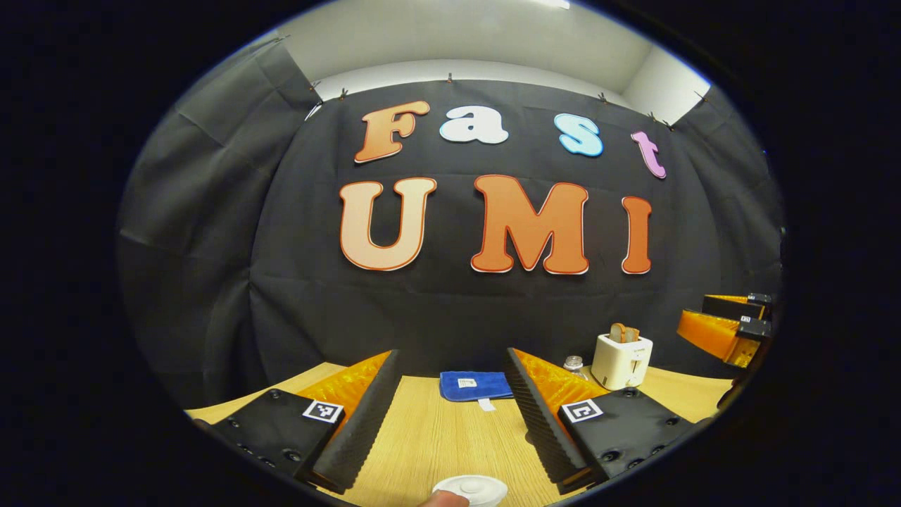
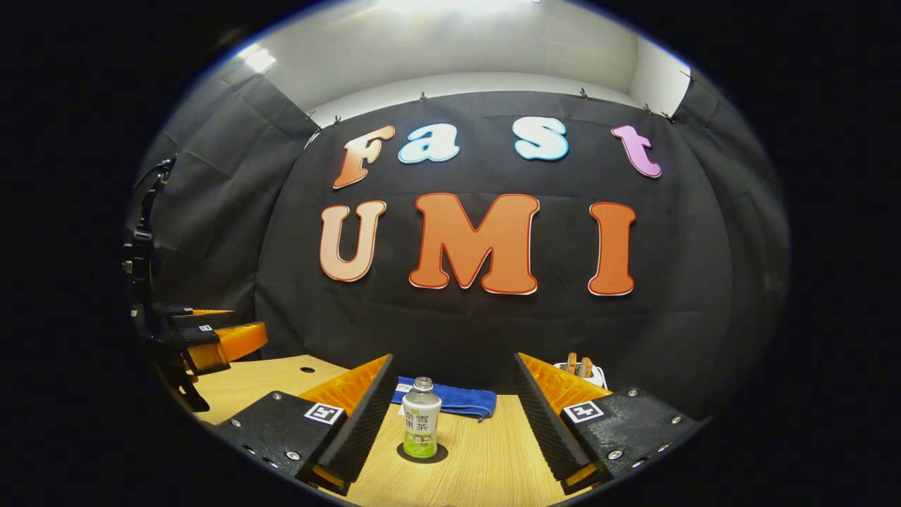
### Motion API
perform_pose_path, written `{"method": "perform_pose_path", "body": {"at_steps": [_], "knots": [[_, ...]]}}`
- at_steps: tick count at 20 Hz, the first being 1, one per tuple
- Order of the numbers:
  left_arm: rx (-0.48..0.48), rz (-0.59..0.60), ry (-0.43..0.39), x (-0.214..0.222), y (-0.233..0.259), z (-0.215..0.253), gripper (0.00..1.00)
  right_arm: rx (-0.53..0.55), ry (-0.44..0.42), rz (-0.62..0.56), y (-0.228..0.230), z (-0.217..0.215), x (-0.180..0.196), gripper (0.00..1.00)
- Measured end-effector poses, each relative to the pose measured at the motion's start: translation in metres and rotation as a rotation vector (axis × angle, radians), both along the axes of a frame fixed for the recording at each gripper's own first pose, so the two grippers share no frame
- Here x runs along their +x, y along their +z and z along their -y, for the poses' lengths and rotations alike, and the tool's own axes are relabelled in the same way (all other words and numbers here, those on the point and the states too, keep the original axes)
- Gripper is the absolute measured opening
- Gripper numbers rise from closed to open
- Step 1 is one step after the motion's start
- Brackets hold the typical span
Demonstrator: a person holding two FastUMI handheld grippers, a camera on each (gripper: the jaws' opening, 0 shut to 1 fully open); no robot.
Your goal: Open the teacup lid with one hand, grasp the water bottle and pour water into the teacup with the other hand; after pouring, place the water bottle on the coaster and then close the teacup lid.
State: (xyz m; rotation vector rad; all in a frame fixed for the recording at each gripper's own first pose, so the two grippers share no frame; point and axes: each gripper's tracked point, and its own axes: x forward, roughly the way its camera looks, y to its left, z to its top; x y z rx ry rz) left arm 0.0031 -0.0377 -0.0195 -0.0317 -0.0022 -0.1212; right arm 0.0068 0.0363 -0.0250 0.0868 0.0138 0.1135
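Booth hung with black cloth, a pale wood-grain bench (image 2: pixel 486 458) inside it; toward its far edge lie a folded blue cloth (image 1: pixel 475 385) and a white toaster holding bread slices (image 1: pixel 621 359). Left gripper (image 1: pixel 450 415): fingers spread wide, holding nothing, with the round white knobbed teacup lid (image 1: pixel 470 487) at the near edge of the bench, centred just below and between them. Right gripper (image 2: pixel 454 415): likewise agape and empty, the small clear upright green-labelled water bottle (image 2: pixel 421 418) standing on a dark round coaster (image 2: pixel 422 454) ahead, nearer its left finger, so the lid falls to the left and the bottle to the right.
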Motion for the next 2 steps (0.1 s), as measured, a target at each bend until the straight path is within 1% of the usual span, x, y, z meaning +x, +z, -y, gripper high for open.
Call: {"method": "perform_pose_path", "body": {"at_steps": [1,2], "knots": [[-0.003,0.008,0.004,0.0014,0.0025,-0.0009,0.97,-0.007,-0.003,0.005,0.0028,0.0026,0.0008,0.98],[-0.005,0.012,0.003,0.0035,0.0043,-0.001,0.96,-0.014,-0.008,0.01,0.0047,0.0032,0.0012,0.98]]}}
